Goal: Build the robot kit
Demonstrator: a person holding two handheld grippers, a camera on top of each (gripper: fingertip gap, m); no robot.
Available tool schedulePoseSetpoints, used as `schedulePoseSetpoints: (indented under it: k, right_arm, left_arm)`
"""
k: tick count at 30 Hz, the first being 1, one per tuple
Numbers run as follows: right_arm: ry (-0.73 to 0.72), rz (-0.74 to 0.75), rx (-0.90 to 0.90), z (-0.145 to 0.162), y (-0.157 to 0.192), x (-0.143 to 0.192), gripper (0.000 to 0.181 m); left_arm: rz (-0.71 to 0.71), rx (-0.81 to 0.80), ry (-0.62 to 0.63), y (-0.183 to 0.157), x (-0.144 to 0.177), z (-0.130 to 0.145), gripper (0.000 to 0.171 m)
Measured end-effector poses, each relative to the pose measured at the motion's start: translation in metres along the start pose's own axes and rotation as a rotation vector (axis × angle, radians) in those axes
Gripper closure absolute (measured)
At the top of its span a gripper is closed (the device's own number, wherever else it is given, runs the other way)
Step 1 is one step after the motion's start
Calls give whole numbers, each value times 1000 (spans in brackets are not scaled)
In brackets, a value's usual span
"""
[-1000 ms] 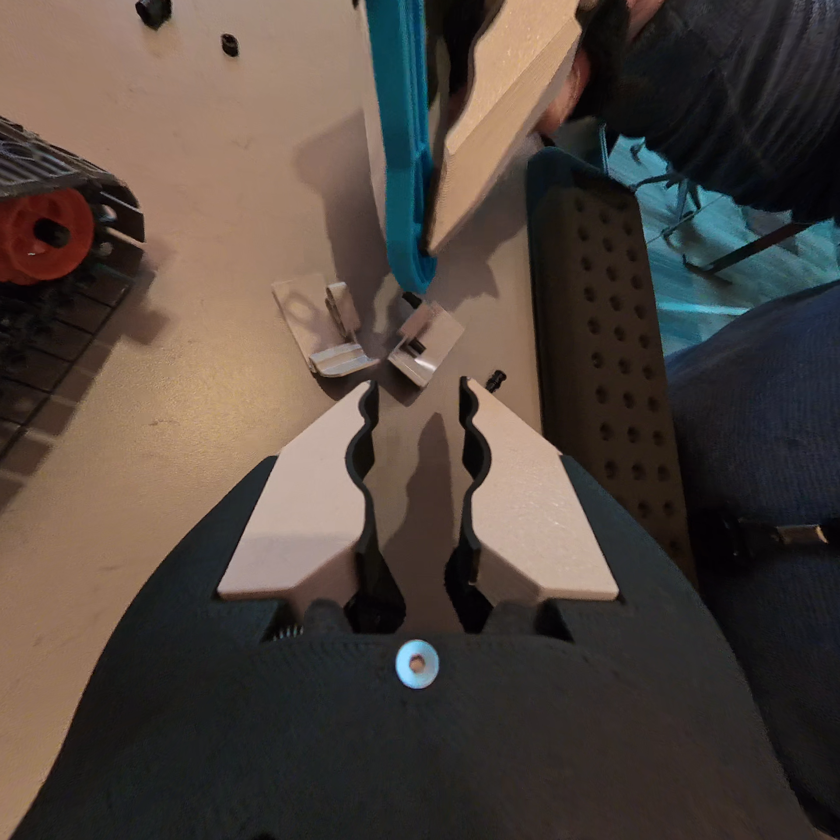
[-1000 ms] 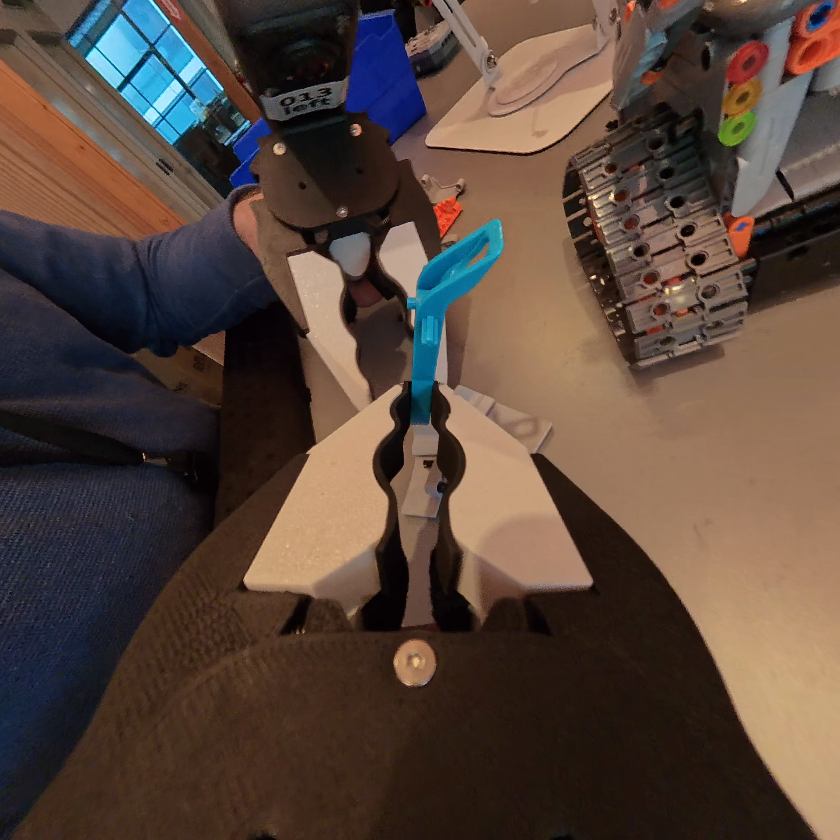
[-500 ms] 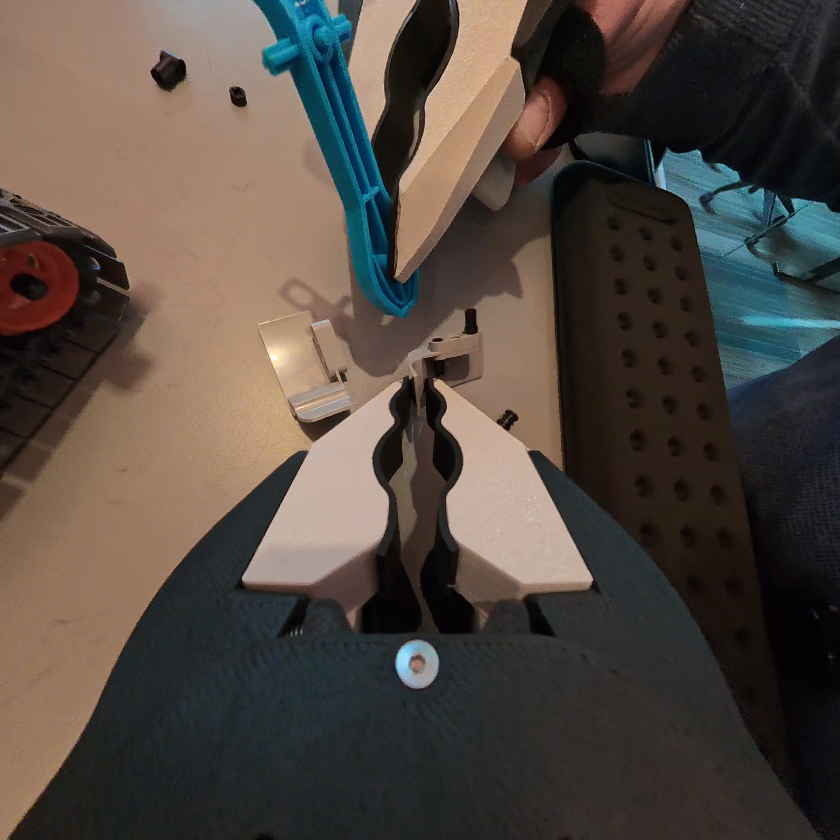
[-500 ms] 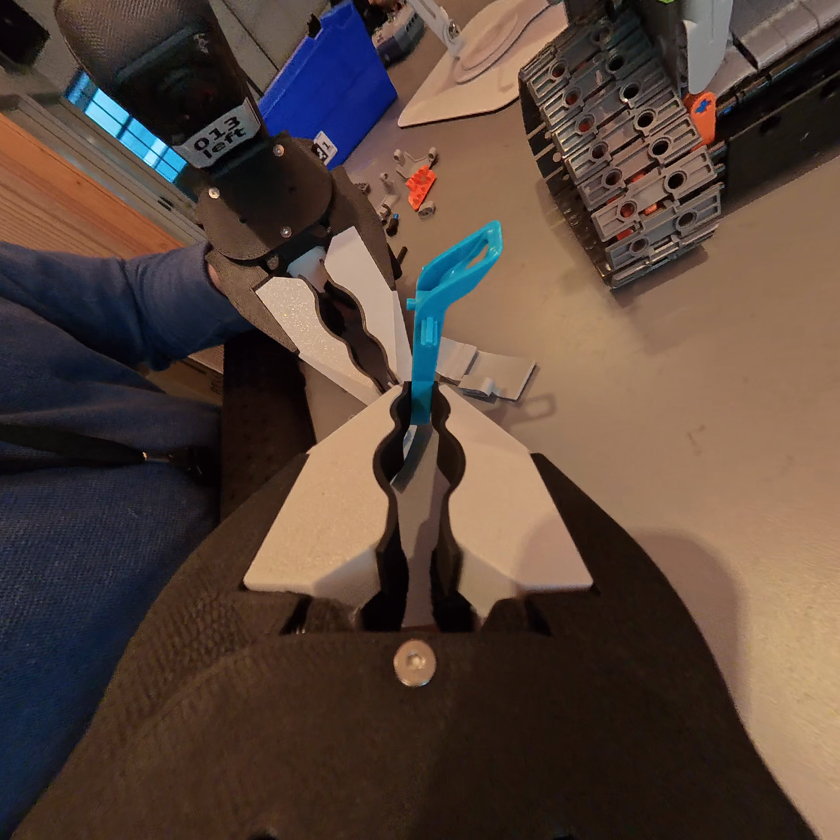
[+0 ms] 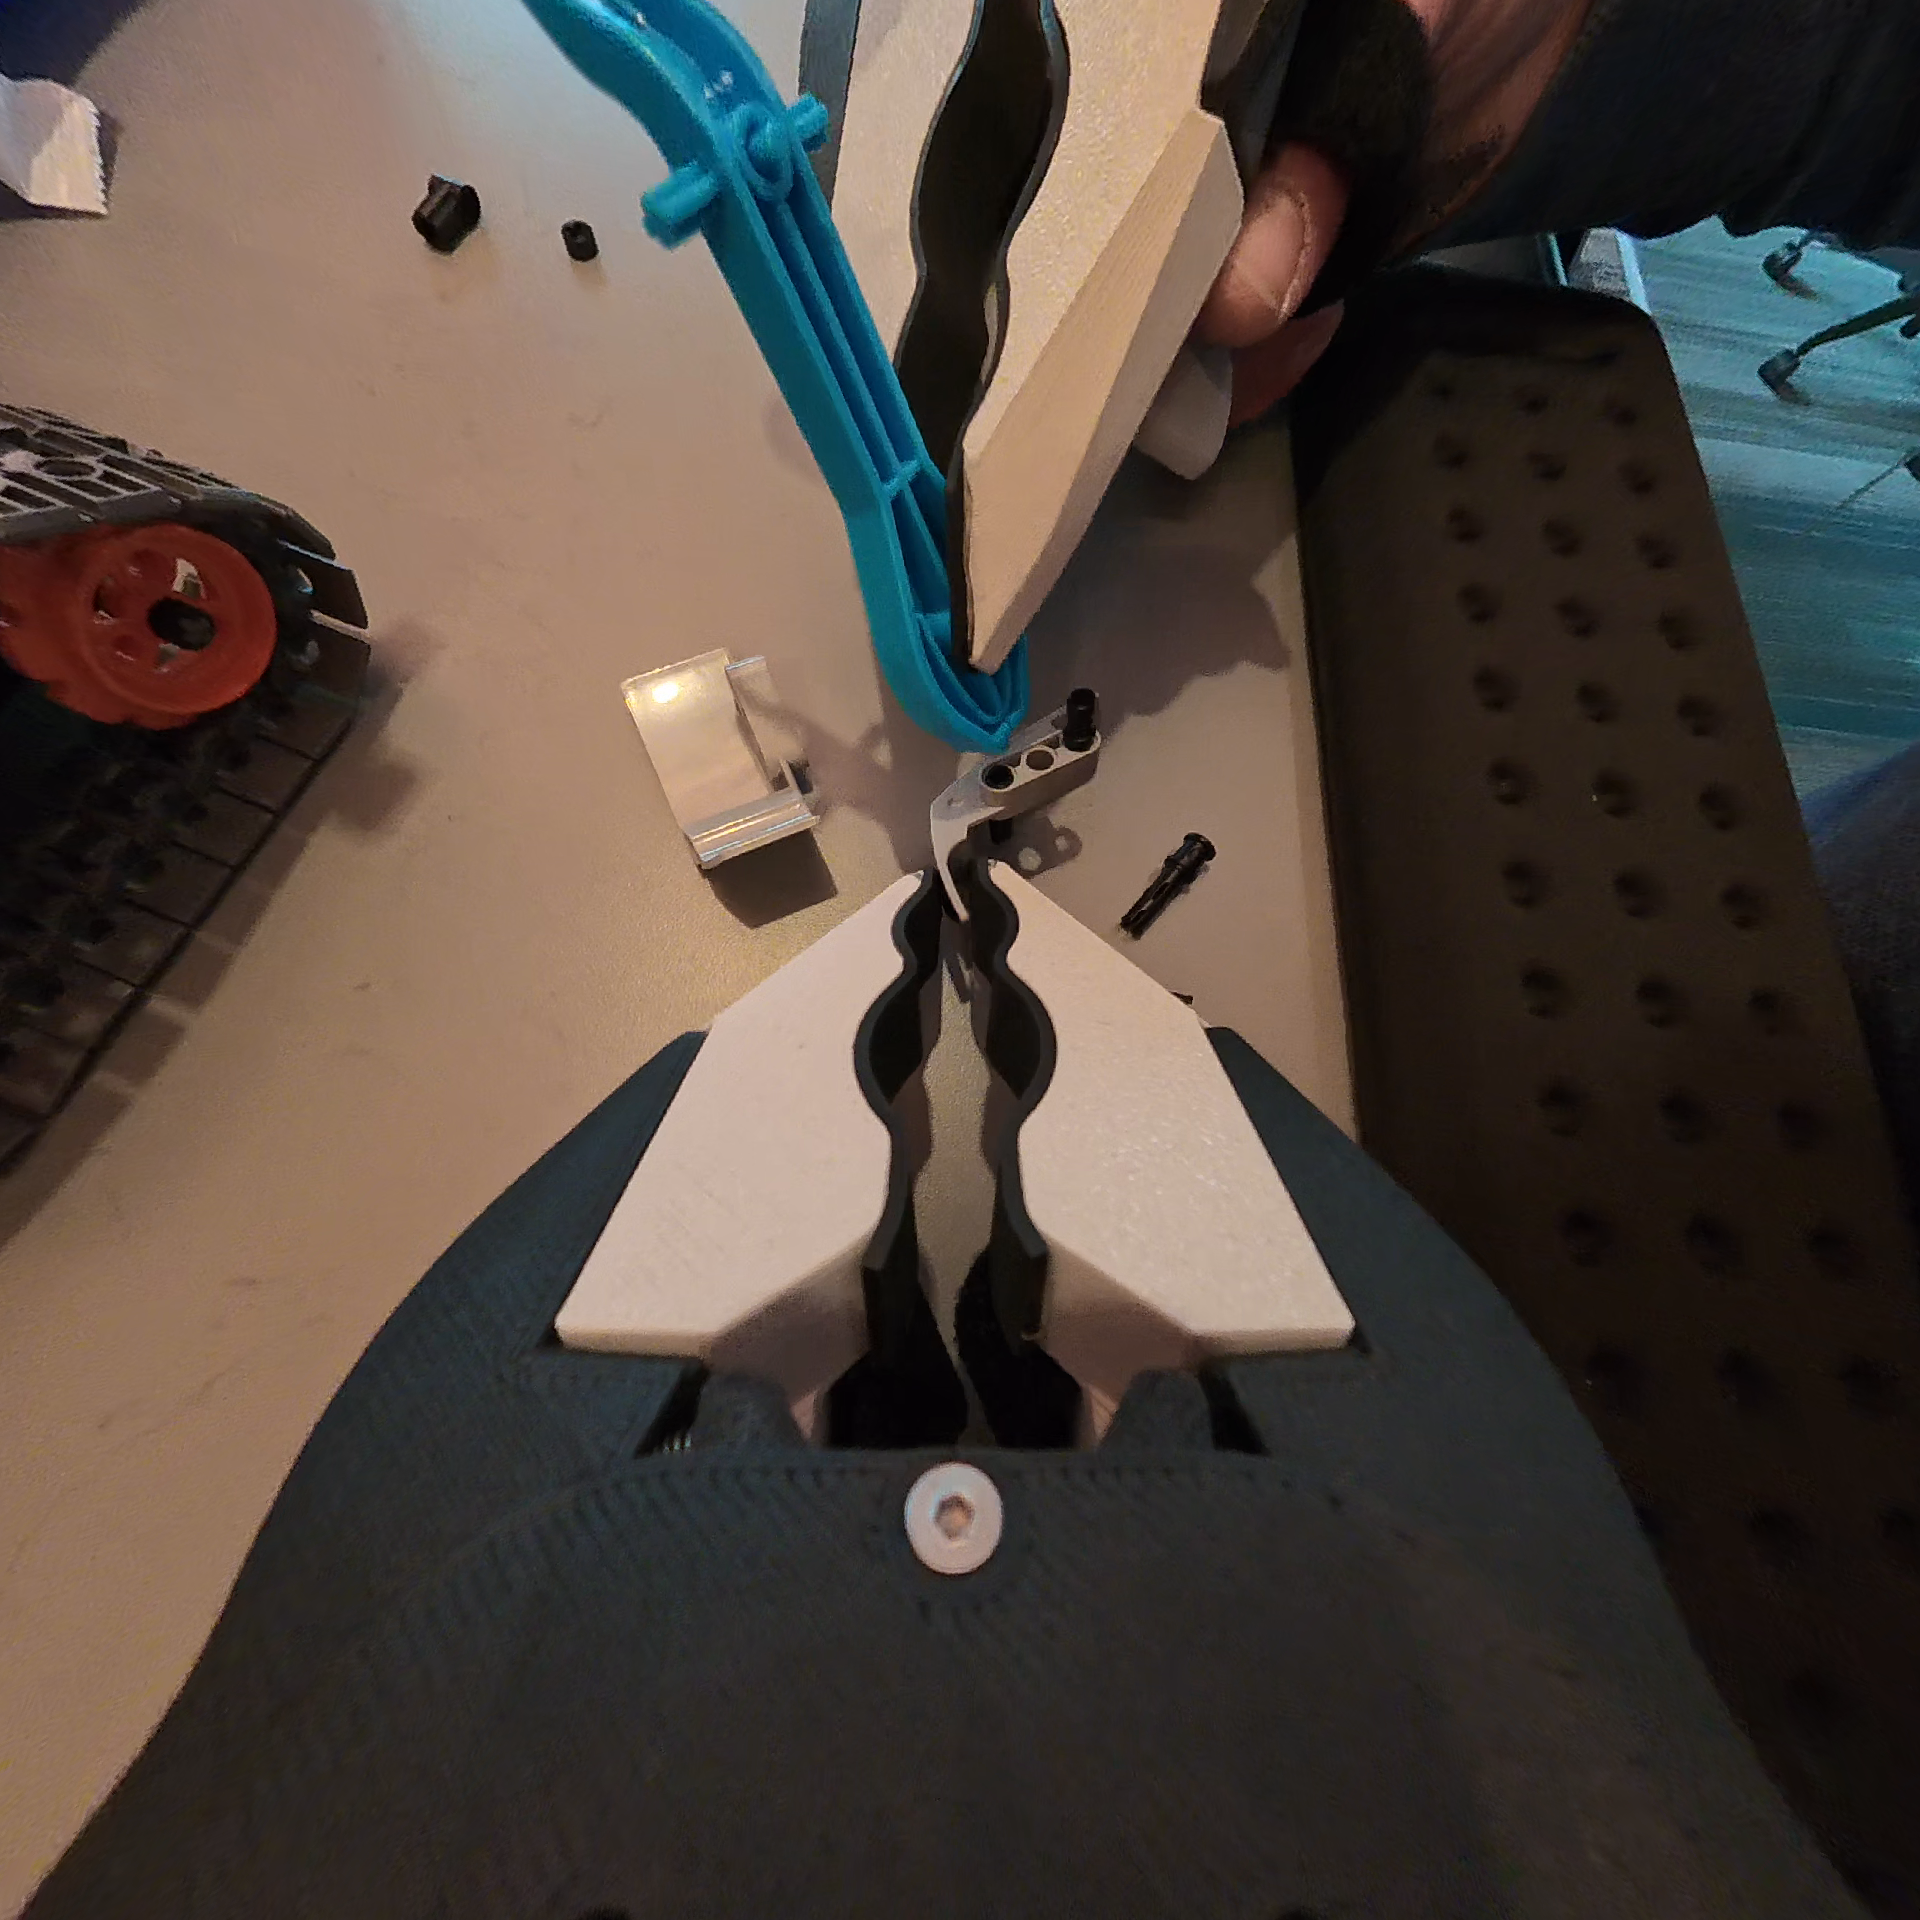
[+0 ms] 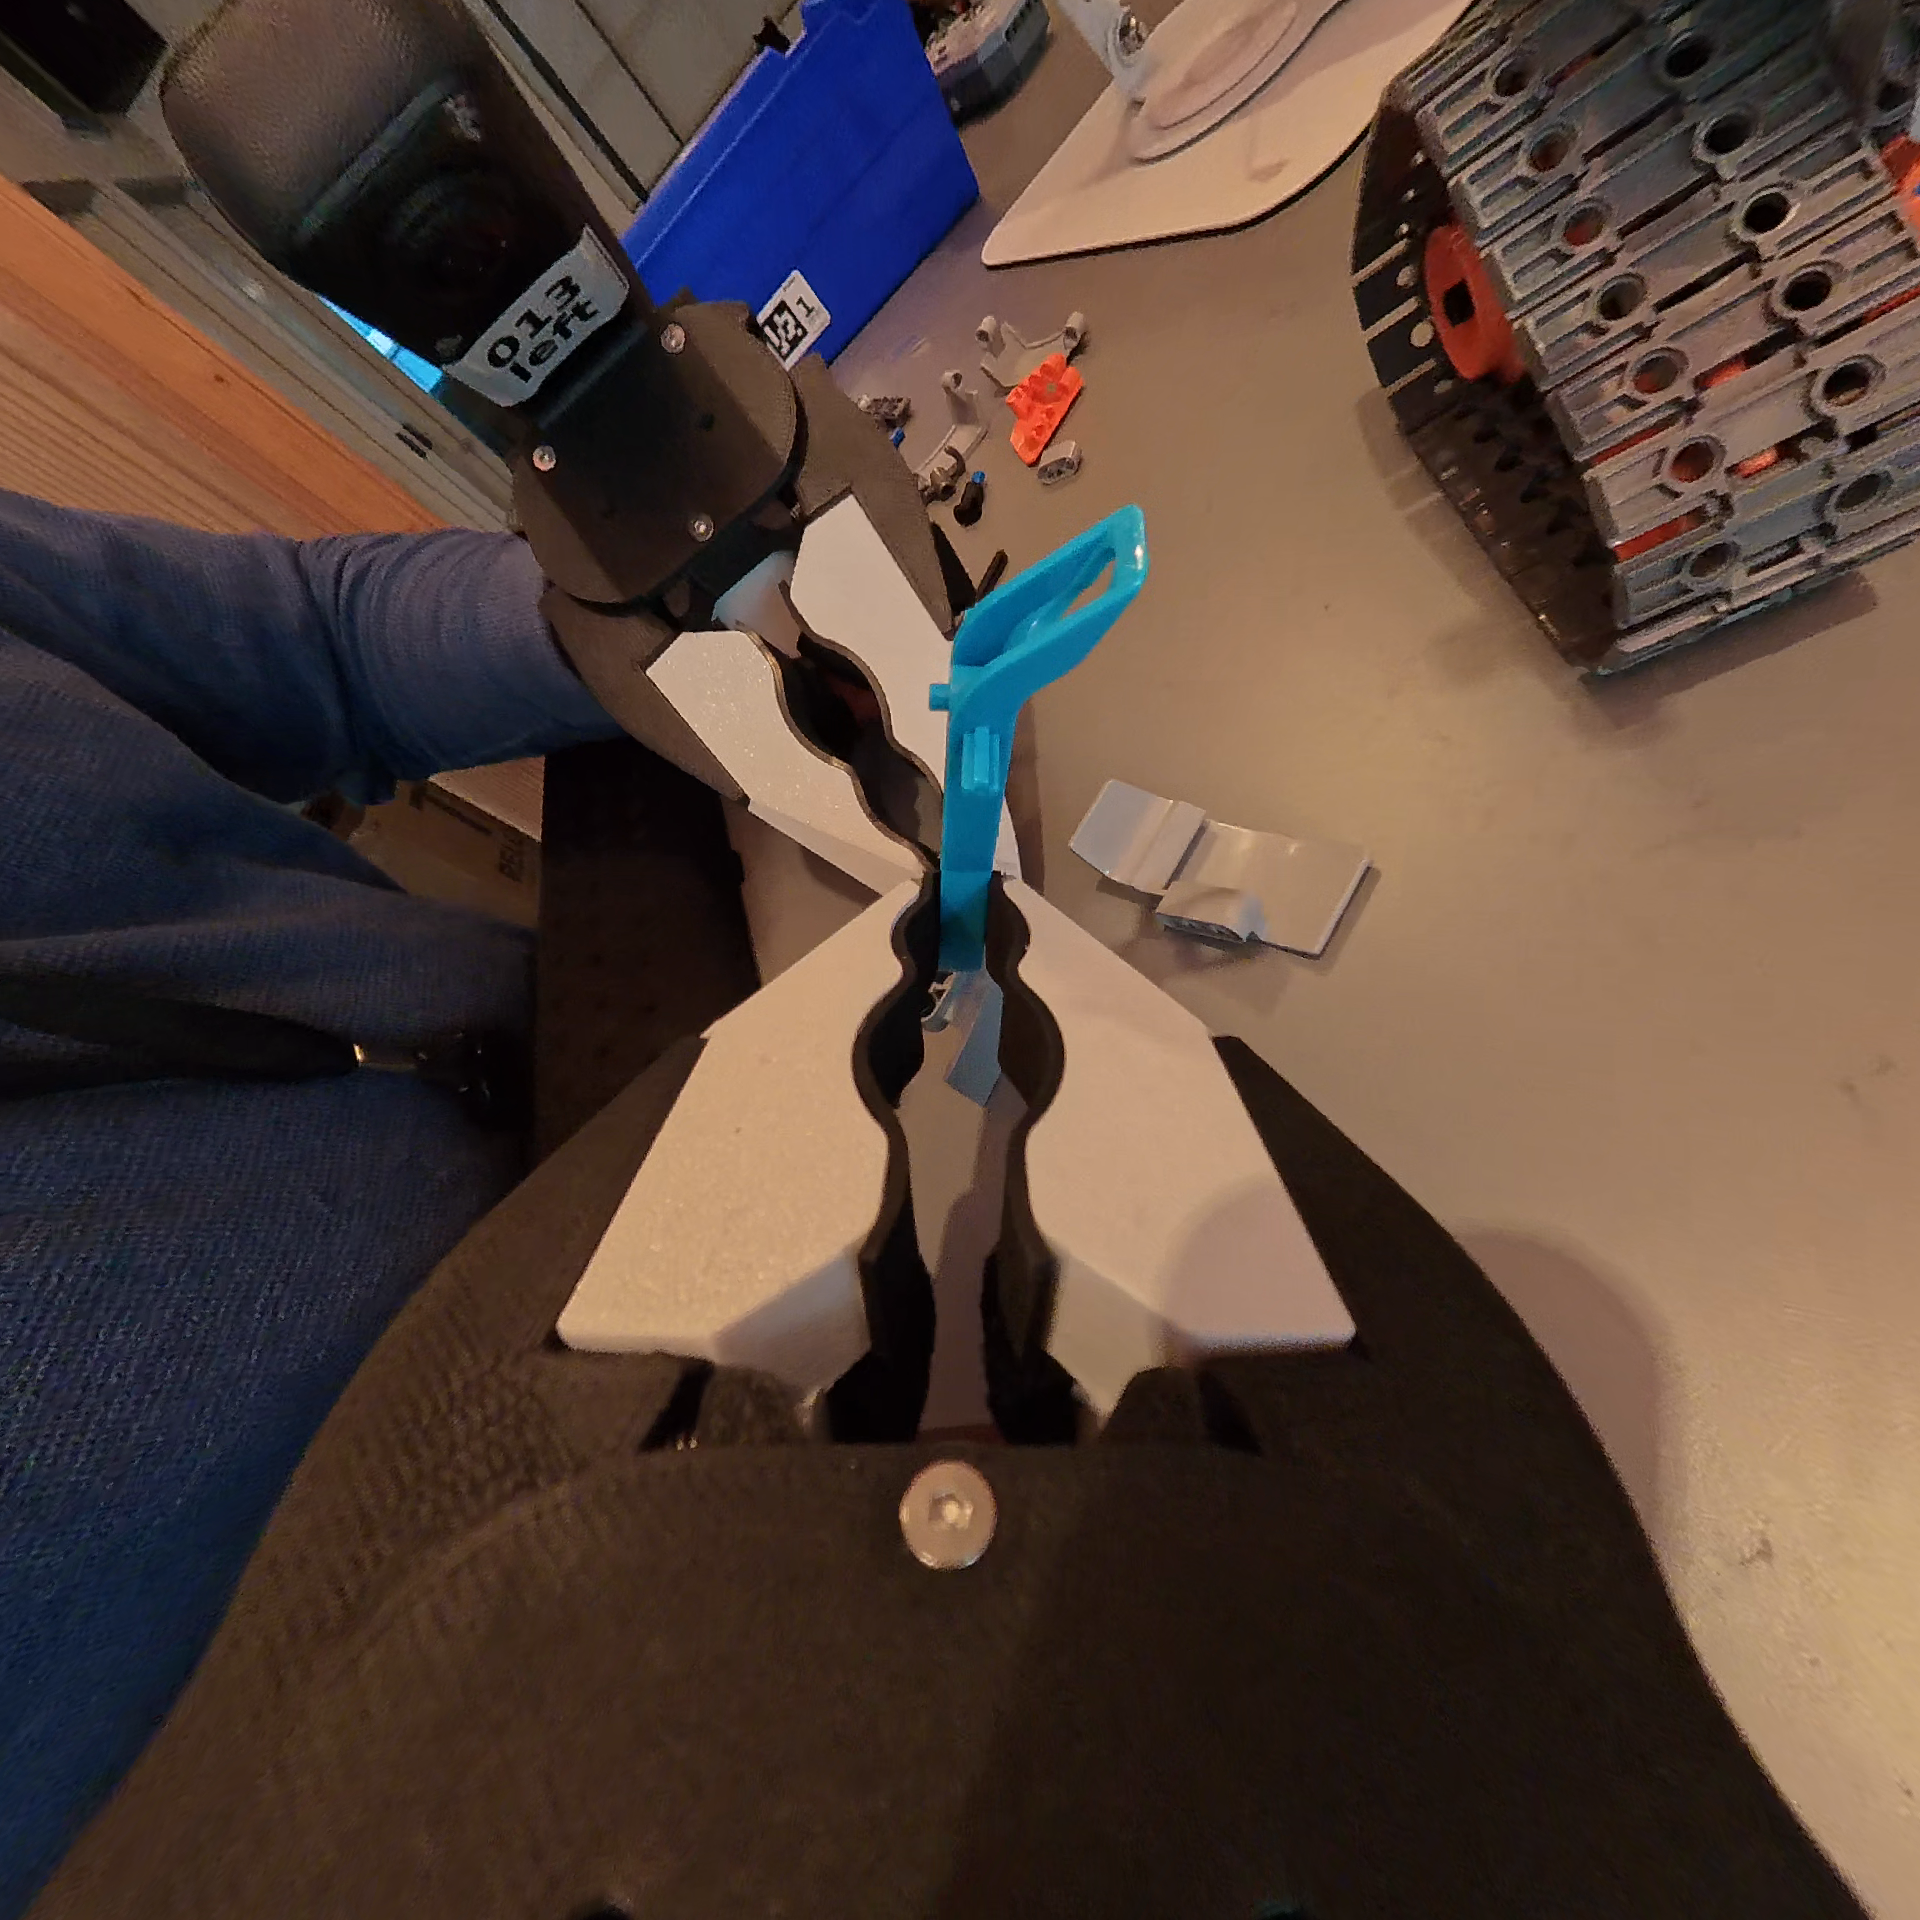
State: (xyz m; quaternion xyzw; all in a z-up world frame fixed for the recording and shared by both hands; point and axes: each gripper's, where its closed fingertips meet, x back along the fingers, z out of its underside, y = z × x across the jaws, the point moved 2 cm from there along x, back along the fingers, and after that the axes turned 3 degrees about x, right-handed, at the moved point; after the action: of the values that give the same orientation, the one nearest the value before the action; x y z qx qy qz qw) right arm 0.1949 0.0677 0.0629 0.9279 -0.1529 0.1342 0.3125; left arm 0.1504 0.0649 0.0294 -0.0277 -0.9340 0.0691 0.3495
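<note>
Blue ribbed plastic lever tool point(image 6: 1003, 717), clenched in the right gripper point(image 6: 961, 914), points its long axis away toward the small grey angled brick piece point(image 5: 1023, 774) pinched in the left gripper point(image 5: 961, 894), near the tabletop point(image 5: 520, 436) edge.

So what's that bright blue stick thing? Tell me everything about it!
The blue tool is a long, slim lever of bright blue plastic with raised ribs along it and a small cross-shaped peg on its side. One end is a flat open loop. The right gripper is shut on it near its curved lower tip, holding it tilted above the table. That tip sits right beside the small grey piece pinched in the left gripper.
</note>
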Motion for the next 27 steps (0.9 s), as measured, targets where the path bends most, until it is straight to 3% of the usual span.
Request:
schedulePoseSetpoints:
  k: [20, 27]
  right_arm:
    - [44, 57, 109, 3, -2, -3, 175]
    - [128, 129, 264, 3, 1, -4, 175]
  left_arm:
    - [43, 58, 4, 1, -3, -3, 169]
    - [50, 78, 5, 1, -3, -3, 169]
